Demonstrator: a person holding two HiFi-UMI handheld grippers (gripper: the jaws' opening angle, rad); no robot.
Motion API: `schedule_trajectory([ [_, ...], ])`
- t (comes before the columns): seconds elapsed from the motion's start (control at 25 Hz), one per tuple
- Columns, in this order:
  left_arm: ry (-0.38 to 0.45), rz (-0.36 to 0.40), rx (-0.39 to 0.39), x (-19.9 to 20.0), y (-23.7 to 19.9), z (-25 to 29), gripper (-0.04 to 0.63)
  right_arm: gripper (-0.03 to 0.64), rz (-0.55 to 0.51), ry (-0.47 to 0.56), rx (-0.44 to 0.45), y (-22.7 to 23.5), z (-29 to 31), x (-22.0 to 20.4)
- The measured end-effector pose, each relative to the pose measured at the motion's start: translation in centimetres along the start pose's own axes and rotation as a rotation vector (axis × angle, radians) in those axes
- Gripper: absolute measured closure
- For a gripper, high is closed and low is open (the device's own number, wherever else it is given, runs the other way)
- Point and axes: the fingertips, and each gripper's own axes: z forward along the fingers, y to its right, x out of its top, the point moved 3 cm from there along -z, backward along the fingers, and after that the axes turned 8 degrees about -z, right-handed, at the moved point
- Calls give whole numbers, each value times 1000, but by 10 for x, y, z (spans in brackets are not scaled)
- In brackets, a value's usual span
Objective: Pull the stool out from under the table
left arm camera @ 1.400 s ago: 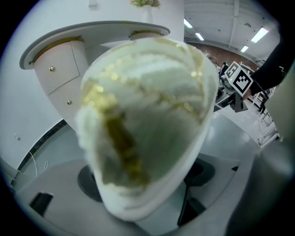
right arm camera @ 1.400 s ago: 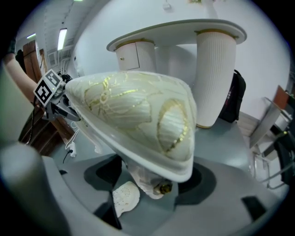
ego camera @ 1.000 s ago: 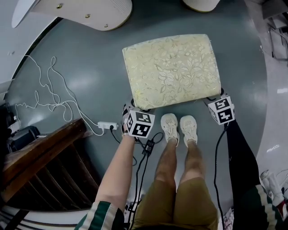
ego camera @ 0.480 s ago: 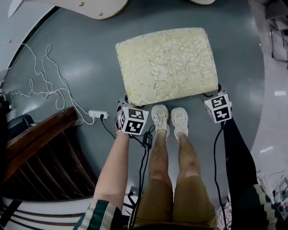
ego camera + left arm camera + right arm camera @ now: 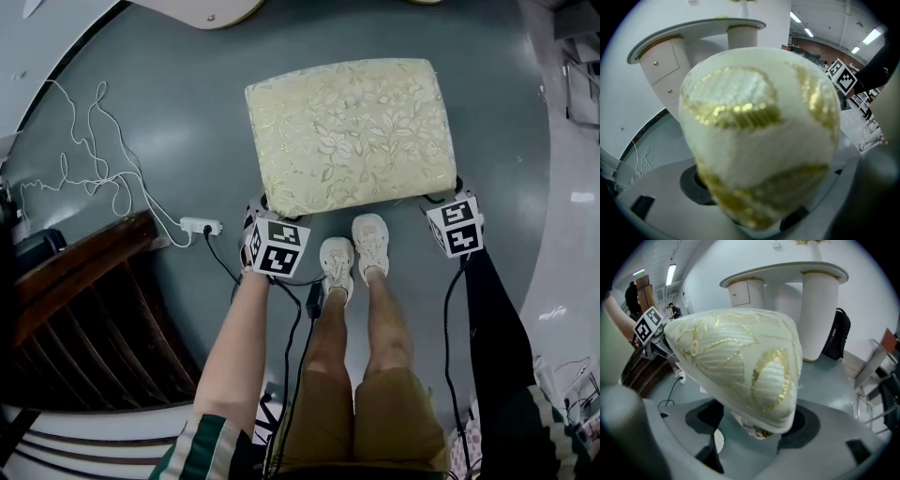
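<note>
— Since a second ago the stool (image 5: 349,131) has slid further from the white table (image 5: 693,30), and my left shoe (image 5: 336,266) has stepped back.
— Your grip?
— My left gripper (image 5: 272,239) is clamped on the cushion's near left corner, which is soft cream brocade with gold leaves. My right gripper (image 5: 454,223) pinches the near right corner. The padded rectangular seat stretches ahead between them.

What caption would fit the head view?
Left gripper and right gripper grip the stool by its near corners.
</note>
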Motion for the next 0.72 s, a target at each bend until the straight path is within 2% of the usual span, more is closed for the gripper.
schedule_trajectory([
  [0.12,36,11,13,-3,1,5,206,252,-14,32,-29,0,2,-3],
  [0.28,108,74,44,1,-9,13,206,252,-7,105,-91,-3,11,-4],
  [0.72,79,74,22,-2,-8,21,206,252,-2,107,-99,-4,13,-10],
])
